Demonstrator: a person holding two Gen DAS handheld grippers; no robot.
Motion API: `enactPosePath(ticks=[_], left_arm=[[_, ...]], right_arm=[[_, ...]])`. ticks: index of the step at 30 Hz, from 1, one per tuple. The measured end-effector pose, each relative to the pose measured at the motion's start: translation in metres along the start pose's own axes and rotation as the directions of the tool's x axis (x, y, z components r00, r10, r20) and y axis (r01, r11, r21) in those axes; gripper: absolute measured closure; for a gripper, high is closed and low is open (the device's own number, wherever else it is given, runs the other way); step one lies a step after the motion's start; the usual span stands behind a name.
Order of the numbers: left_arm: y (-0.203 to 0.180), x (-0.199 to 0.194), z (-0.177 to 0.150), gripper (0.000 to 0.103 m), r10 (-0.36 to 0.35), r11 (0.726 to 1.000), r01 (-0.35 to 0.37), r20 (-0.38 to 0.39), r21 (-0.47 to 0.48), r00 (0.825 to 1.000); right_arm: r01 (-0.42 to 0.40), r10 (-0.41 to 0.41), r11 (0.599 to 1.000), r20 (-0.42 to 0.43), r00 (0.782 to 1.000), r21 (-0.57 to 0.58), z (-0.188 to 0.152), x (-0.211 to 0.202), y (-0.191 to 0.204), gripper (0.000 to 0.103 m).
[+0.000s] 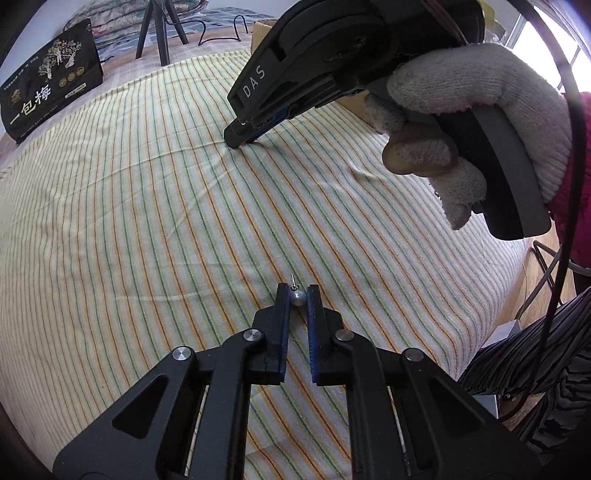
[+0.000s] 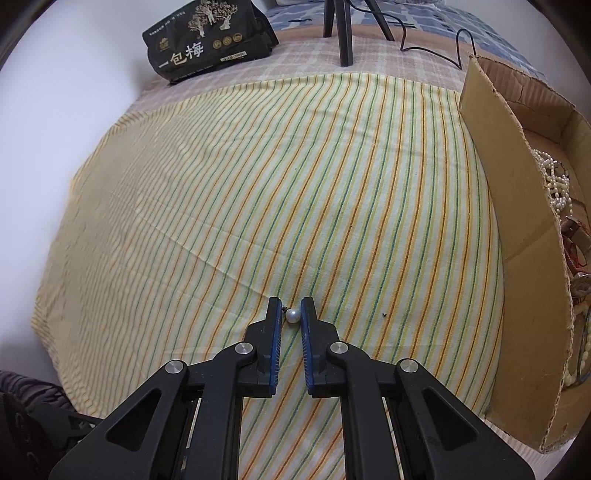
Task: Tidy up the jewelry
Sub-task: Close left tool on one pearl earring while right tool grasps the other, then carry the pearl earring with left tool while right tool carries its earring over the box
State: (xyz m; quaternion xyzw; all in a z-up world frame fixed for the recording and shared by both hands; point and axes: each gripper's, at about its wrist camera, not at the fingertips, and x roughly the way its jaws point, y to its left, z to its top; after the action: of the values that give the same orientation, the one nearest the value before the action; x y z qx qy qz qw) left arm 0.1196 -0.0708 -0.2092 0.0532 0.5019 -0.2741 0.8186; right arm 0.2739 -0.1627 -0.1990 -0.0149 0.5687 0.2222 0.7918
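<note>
Striped cloth (image 1: 147, 221): we see yellow fabric with green and orange lines spread over the surface, lightly creased in places.
Black pouch (image 1: 48, 85): at the far left of the left wrist view we find a dark packet with white characters, lying beyond the cloth's edge; it shows again at the top of the right wrist view.
Tripod (image 1: 159, 33): we make out black legs standing behind the cloth, with a black cable (image 2: 436, 50) trailing beside them.
Left hand-held gripper (image 1: 297, 291): we see its blue-padded jaws drawn nearly together on a pearl earring (image 1: 297, 298), the bead pinched between the pad tips and its thin post sticking out ahead, down at the cloth.
Right hand-held gripper (image 2: 291, 308): we see the same here, the jaws almost closed with a second pearl earring (image 2: 293, 316) clamped at their tips, low on the cloth; from the left camera its tips press onto the fabric.
Gloved hand (image 1: 480, 122): we see a white knit glove wrapped round the right tool's handle.
Speck (image 2: 385, 314): we notice a tiny dark item on the cloth just right of the right jaws; we cannot tell what it is.
Cardboard box (image 2: 498, 184): at the far right we see an open carton holding a pearl strand (image 2: 554, 177) and other tangled jewelry.
</note>
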Motion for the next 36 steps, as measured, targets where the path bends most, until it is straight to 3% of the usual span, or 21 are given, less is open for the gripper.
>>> enactPosePath(ticks=[16,26,36], left_arm=[[-0.007,-0.035,0.009,0.096,-0.014,1.000,0.013,0.091,0.005,0.996],[-0.014,-0.050,0.038,0.096,-0.043,0.999,0.044,0.145,-0.004,0.988],[-0.030,-0.055,0.084,0.096,-0.049,0.999,0.043,0.192,0.034,0.980]], right_arm=[[-0.014,0.012,1.000,0.135,0.991,0.016,-0.003,-0.063,-0.012,0.094],[0.054,-0.063,0.998,0.256,0.965,0.041,-0.016,-0.122,-0.043,0.094],[0.100,-0.143,0.984,0.321,0.936,0.147,-0.036,-0.163,-0.096,0.094]])
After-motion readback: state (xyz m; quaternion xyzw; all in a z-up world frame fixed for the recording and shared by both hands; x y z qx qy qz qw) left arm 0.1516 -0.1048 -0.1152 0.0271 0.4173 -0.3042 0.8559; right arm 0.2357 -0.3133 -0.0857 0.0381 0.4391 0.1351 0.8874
